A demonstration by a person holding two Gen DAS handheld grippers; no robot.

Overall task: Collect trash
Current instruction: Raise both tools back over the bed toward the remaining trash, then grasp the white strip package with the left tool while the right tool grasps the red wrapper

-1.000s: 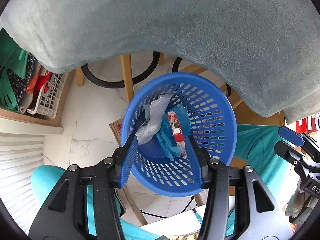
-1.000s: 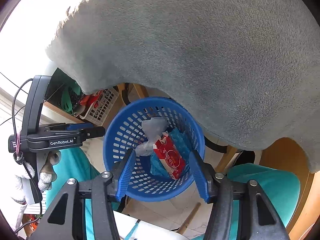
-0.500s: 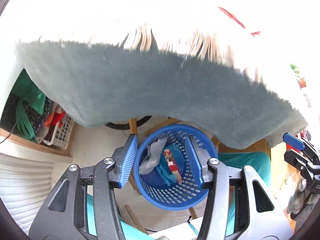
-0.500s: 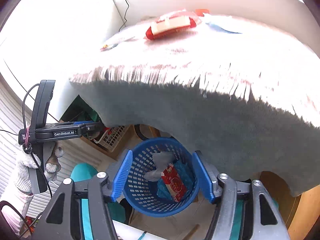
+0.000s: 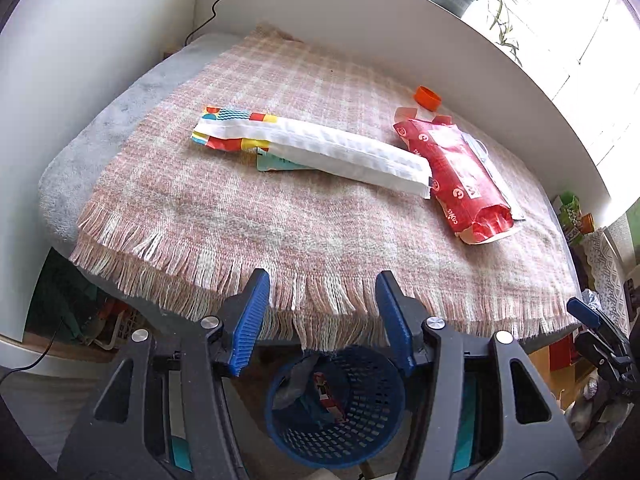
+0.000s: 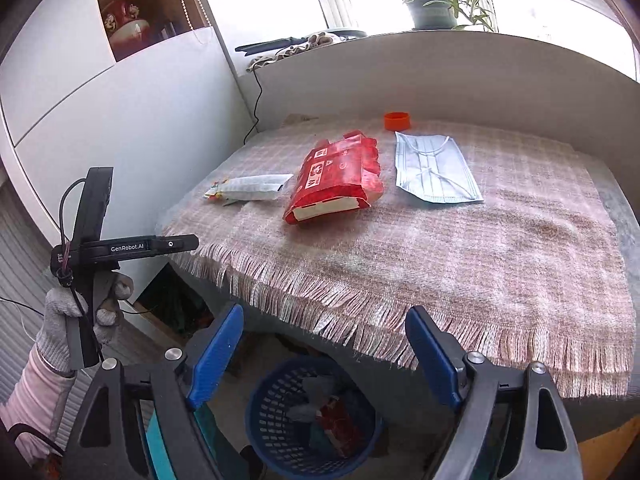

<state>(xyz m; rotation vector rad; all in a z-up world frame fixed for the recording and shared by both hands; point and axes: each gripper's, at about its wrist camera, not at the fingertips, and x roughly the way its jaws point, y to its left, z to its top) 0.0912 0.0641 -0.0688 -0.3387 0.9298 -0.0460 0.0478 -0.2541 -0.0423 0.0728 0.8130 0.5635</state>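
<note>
Both grippers are empty with jaws spread wide: the left gripper (image 5: 322, 320) and right gripper (image 6: 324, 354) hang just off the near edge of the tabletop (image 6: 612, 184), above the blue trash basket (image 6: 312, 420) on the floor below that edge, which already holds some scraps.

The trash left lies on the fringed plaid cloth (image 5: 248, 216): a long white wrapper (image 5: 320, 152) toward the left edge, a red snack bag (image 5: 456, 176) mid-table, a face mask (image 6: 434, 168) beyond it to the right, and an orange bottle cap (image 6: 397, 120) near the far edge.

The step in hand looks like reaching for the next piece. The flat wrapper and mask would best be pinched at a raised end or fold, low enough to catch the item but not the cloth beneath.

The right wrist view shows the mask whole, plus the gloved hand (image 6: 86, 312) holding the left gripper; the left wrist view mostly hides the mask behind the bag, yet shows the wrapper's full length and a teal scrap (image 5: 276, 162) under it.
</note>
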